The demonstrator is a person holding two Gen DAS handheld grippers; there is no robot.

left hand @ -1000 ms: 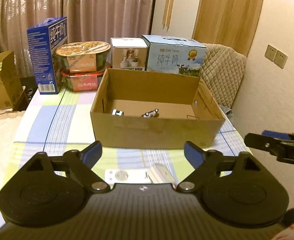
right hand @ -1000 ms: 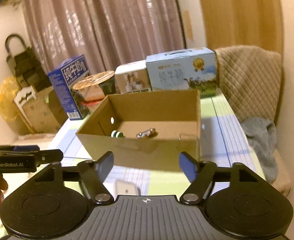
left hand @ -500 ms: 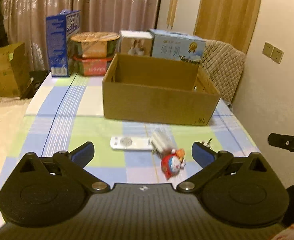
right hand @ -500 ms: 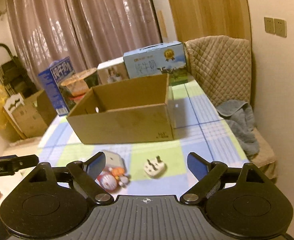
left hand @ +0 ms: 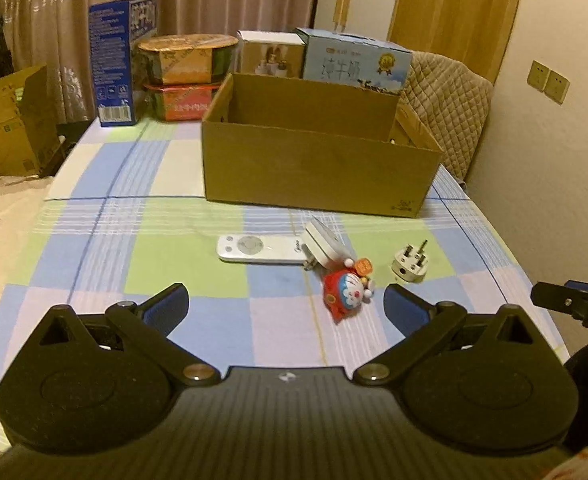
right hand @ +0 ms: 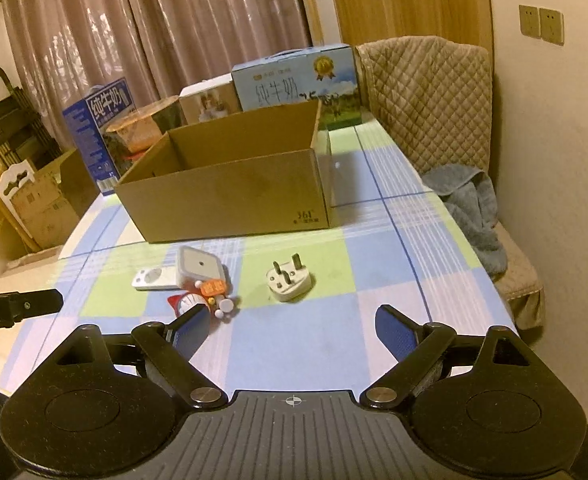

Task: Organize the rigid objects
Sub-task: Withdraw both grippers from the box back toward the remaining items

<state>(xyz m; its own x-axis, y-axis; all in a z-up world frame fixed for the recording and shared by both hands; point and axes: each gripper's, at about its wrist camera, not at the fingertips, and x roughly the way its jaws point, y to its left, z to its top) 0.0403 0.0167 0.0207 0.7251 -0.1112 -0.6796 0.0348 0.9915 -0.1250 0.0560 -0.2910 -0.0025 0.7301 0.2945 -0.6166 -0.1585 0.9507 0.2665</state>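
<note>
Holding both claws spread and empty, left gripper point(left hand: 285, 302) and right gripper point(right hand: 289, 328), I count four pieces unsorted: toy point(left hand: 348, 290), plug point(right hand: 289, 280), adapter point(left hand: 322, 242), remote point(left hand: 259, 249). Beyond stands the box point(left hand: 314, 172) (interior hidden), so most work remains.

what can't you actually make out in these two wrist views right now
- Cardboard box floor: both views, hidden by its front wall.
- Doraemon toy lower body: right wrist view, behind the right gripper finger.
- White remote right end: right wrist view, behind the white charger.
- Left gripper body: cut off at the bottom edge.
</note>
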